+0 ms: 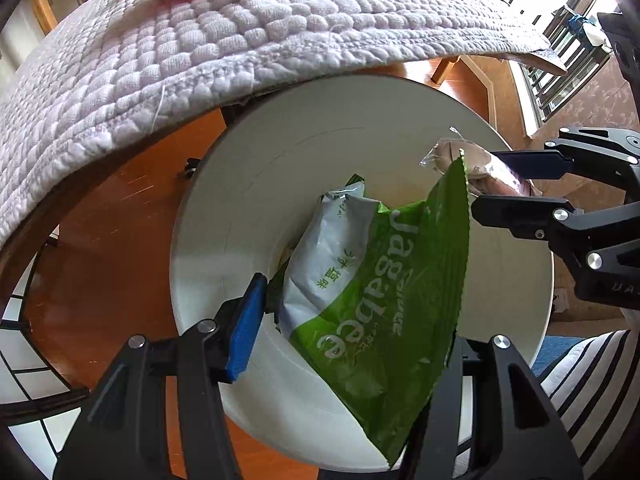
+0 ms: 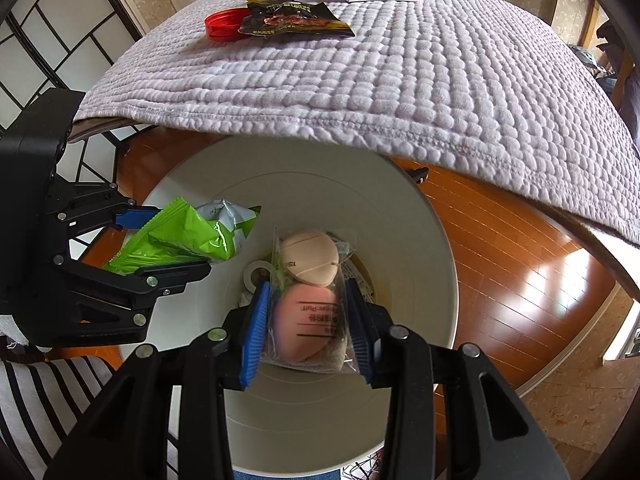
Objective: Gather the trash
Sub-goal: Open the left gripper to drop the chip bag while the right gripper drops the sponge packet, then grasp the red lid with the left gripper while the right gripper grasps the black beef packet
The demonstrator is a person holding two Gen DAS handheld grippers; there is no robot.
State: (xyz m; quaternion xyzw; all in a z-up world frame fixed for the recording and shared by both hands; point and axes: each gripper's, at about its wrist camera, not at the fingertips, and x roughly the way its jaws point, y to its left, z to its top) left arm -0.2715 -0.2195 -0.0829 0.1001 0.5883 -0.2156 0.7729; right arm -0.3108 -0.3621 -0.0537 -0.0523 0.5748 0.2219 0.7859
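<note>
Your right gripper (image 2: 308, 312) clamps a puff pack (image 2: 310, 300); your left gripper (image 1: 352, 316) pinches a green bag (image 1: 380, 292). Both hang over the bin (image 2: 420, 240). The bag reaches past the rim and may catch there on release.

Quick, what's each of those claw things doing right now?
Left gripper: closed on the green snack bag.
Right gripper: closed on the clear sponge packet.

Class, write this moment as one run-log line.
left tool: shut on green snack bag | right tool: shut on clear packet | both over white bin | dark wrapper on table
</note>
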